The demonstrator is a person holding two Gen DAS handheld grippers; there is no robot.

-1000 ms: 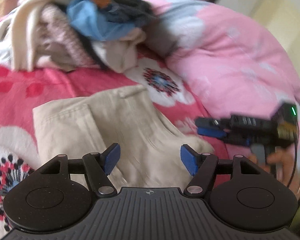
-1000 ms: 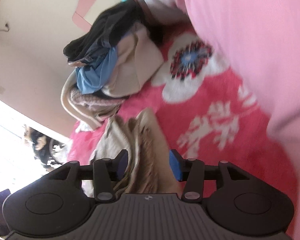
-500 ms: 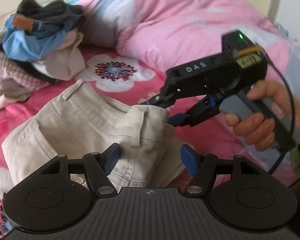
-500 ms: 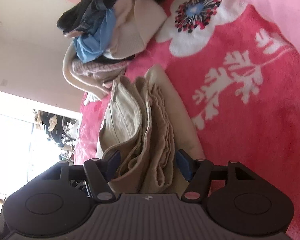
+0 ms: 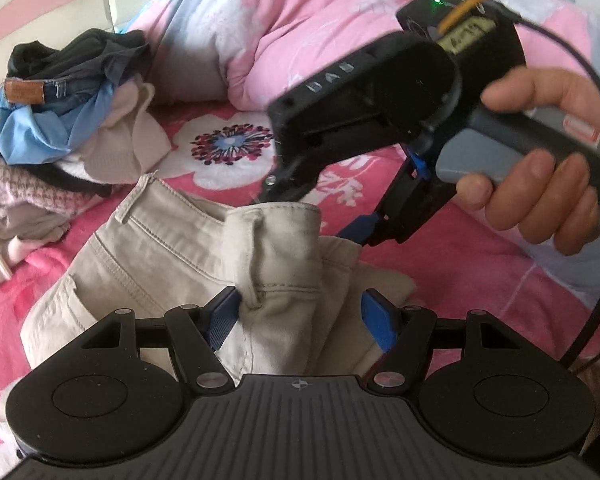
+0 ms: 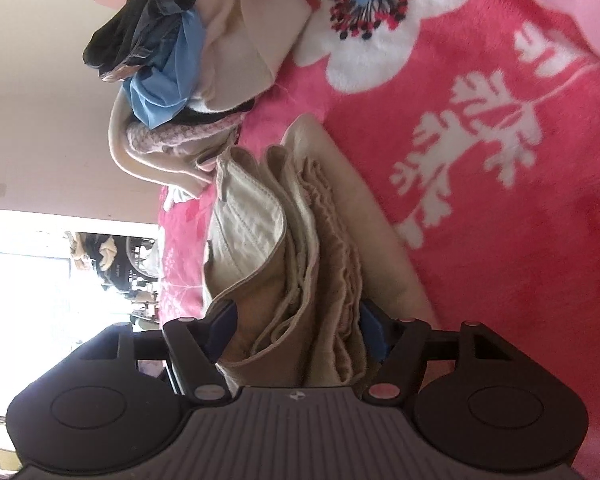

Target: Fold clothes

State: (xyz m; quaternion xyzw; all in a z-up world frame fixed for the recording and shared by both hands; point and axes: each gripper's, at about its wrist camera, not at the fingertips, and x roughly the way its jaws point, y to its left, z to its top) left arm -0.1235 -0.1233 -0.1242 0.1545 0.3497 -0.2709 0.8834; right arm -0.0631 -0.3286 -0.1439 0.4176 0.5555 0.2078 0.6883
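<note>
while trousers point(image 5: 204, 256) folded, clothes pile point(image 5: 72, 112) beside.

Black, ribbed left gripper point(image 5: 300, 316) with blue pads and silver pivot screws. Black right gripper point(image 5: 324, 216) lettered "DAS", grey handle, green light, small display, black cable trailing. Bare hand point(image 5: 540, 184).

Beige trousers point(image 5: 188, 256) folded at centre, left gripper point(image 5: 300, 316) straddling waistband fold, right gripper point(image 5: 320, 216) at one o'clock, clothes pile point(image 5: 72, 120) at ten
</note>
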